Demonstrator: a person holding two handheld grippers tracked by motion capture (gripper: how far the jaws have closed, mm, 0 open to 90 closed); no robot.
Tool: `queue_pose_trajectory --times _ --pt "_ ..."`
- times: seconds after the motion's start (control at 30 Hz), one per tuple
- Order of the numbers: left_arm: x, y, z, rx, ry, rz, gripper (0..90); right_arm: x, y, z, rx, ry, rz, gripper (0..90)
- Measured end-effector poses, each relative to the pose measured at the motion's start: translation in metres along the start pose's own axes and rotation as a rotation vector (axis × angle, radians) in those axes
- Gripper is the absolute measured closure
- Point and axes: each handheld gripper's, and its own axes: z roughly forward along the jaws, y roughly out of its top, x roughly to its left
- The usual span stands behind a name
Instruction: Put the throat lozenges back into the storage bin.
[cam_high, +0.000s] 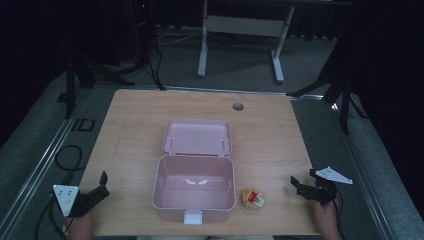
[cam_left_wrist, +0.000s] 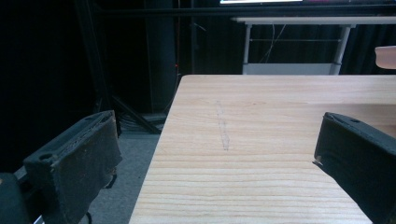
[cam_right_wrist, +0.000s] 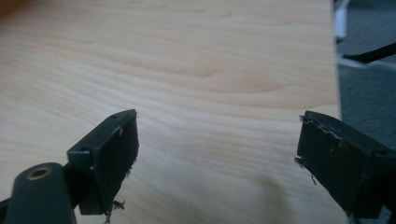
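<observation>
Item: small round tin (cam_high: 253, 198), flat, lid up, with a yellow rim and a red and white label; the writing on it is too small to read. It stands on the wooden table (cam_high: 130, 120), just beside the front right corner of the pink box (cam_high: 194, 187), apart from it by a narrow gap. Being round, it has no long axis to line up with.

Position from the tools: the tin lies to the left of the right gripper (cam_high: 306, 187), near it, with bare table between. It lies well apart from the left gripper (cam_high: 100, 186), with the box in between. The right hand (cam_high: 326, 216) is clearly the nearer.

Box: open, empty, its lid (cam_high: 197, 136) laid back flat on the far side; a white latch (cam_high: 193, 217) sits at its front wall. No writing seen on it.

Right gripper: jaws spread wide, nothing between them, over bare wood at the table's right edge.

Left gripper: jaws likewise spread and empty, at the table's front left corner.

Judgement: the coming move likely turns on a leftward reach by the right gripper.
</observation>
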Motion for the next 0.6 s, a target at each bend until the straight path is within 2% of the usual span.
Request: queue_pose_trajectory --times 0.03,0.07,0.1,0.13,0.2,0.23,0.3,0.4,0.43,0.6 --pt "0.000 0.000 0.000 -0.001 0.000 -0.004 0.6 0.000 0.000 0.000 0.001 0.004 -0.004 12.4" --pt "0.001 0.000 0.000 0.000 -0.002 -0.006 0.6 0.000 0.000 0.001 0.013 0.030 -0.014 12.4" --pt "0.001 0.000 0.000 0.000 -0.002 -0.006 0.6 0.000 0.000 0.001 0.013 0.030 -0.014 12.4" --pt "0.001 0.000 0.000 -0.001 -0.002 -0.008 0.6 0.000 0.001 0.002 0.036 0.049 -0.029 12.4" --pt "0.001 0.000 0.000 0.001 -0.004 -0.006 0.6 0.003 0.001 0.004 0.100 0.085 -0.086 12.4" --pt "0.001 0.000 0.000 0.000 -0.005 -0.005 0.6 0.003 0.001 0.003 0.110 0.085 -0.110 12.4" --pt "0.001 0.000 0.000 0.000 -0.007 -0.005 0.6 0.002 0.003 0.002 0.134 0.129 -0.121 12.4" --pt "0.001 0.000 0.000 -0.001 -0.007 -0.006 0.6 0.001 0.004 0.001 0.145 0.144 -0.131 12.4" --pt "0.001 0.000 0.000 -0.001 -0.009 -0.006 0.6 0.000 0.007 -0.003 0.186 0.195 -0.175 12.4" --pt "0.002 0.000 0.000 0.000 -0.013 -0.007 0.6 -0.001 0.013 -0.006 0.285 0.241 -0.253 12.4"
